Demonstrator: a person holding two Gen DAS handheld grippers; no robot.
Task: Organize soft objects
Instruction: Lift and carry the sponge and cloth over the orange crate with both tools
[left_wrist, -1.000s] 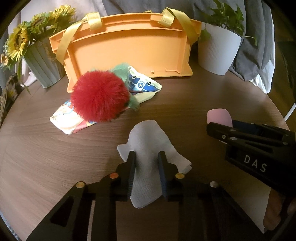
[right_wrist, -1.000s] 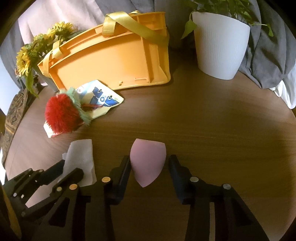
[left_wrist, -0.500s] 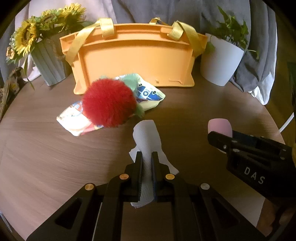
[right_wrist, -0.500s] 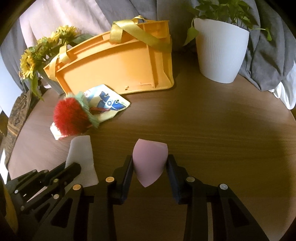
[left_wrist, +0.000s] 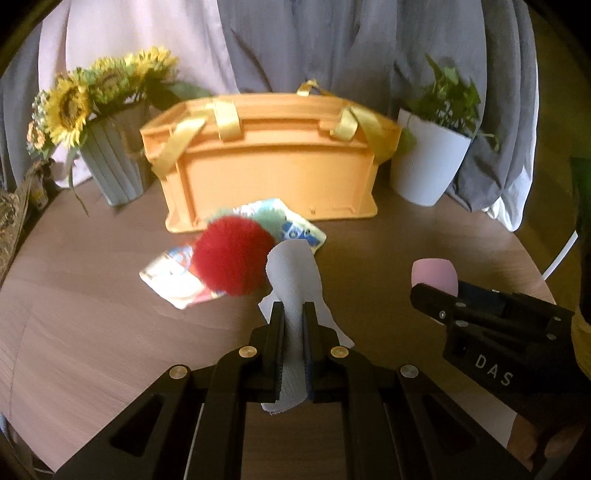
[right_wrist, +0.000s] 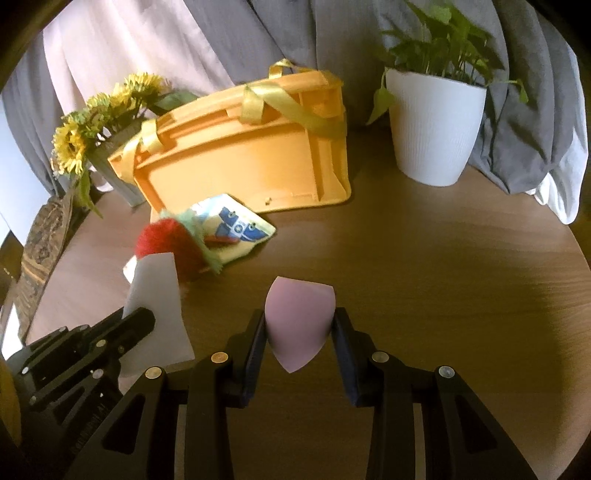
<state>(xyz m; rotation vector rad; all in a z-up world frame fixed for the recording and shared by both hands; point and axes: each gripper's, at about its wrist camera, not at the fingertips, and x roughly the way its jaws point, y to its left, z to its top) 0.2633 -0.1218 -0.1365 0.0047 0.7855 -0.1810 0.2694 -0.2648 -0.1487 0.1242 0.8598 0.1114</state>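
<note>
My left gripper (left_wrist: 293, 312) is shut on a white cloth (left_wrist: 295, 280) and holds it lifted above the table; the cloth also shows in the right wrist view (right_wrist: 157, 295). My right gripper (right_wrist: 299, 321) is shut on a pink teardrop sponge (right_wrist: 297, 321), also seen in the left wrist view (left_wrist: 436, 275). A red pompom (left_wrist: 231, 256) with green fringe lies on a printed pouch (left_wrist: 173, 275) in front of the orange basket (left_wrist: 273, 173) with yellow handles, which stands at the back of the table.
A grey vase of sunflowers (left_wrist: 114, 162) stands left of the basket. A white pot with a green plant (left_wrist: 428, 162) stands right of it. Grey and white fabric hangs behind. The round wooden table's edge (right_wrist: 576, 258) curves at the right.
The left gripper closed on the white cloth and lifted it off the table. The right gripper closed on the pink sponge and raised it. Both views rose and tilted up.
</note>
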